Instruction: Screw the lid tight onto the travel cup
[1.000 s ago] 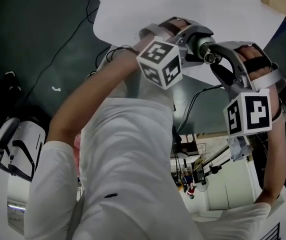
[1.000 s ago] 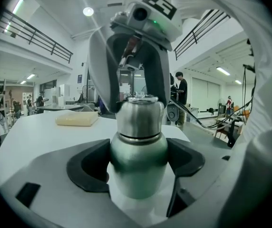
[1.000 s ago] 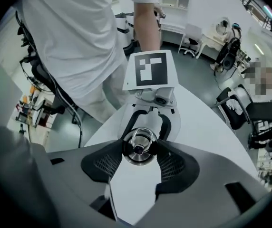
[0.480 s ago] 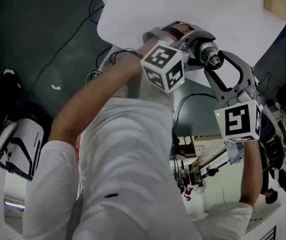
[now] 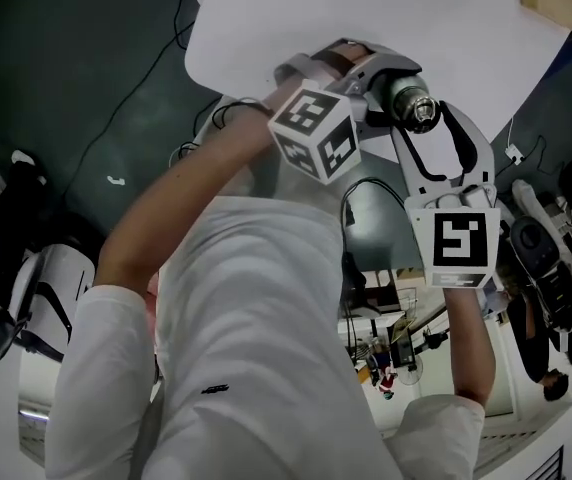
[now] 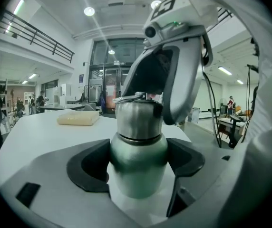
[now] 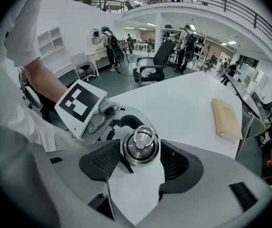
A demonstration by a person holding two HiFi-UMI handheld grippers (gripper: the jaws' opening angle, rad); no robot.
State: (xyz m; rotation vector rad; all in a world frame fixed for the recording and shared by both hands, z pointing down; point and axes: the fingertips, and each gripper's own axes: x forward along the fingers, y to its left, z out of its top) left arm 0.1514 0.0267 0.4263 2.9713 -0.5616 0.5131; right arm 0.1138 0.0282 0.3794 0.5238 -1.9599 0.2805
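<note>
The travel cup point(image 6: 138, 148) is steel with a green body. My left gripper point(image 6: 140, 163) is shut on that body and holds it over the edge of the white table point(image 5: 366, 18). Its steel lid point(image 7: 140, 145) has a ring handle on top and sits on the cup's neck. My right gripper point(image 7: 139, 156) comes down over the lid, one jaw on each side of the rim. Those jaws have just been opening, and a thin gap shows at each pad. In the head view the cup point(image 5: 406, 93) lies between the left gripper point(image 5: 376, 76) and the right gripper point(image 5: 428, 120).
A tan block point(image 7: 227, 118) lies on the far part of the table. Cables point(image 5: 181, 23) trail over the dark floor to the left. An office chair point(image 7: 157, 63) and people stand well beyond the table.
My right gripper has rolled around the lid, so its marker cube has swung from the right of the cup to below it. The left gripper and cup stayed put.
</note>
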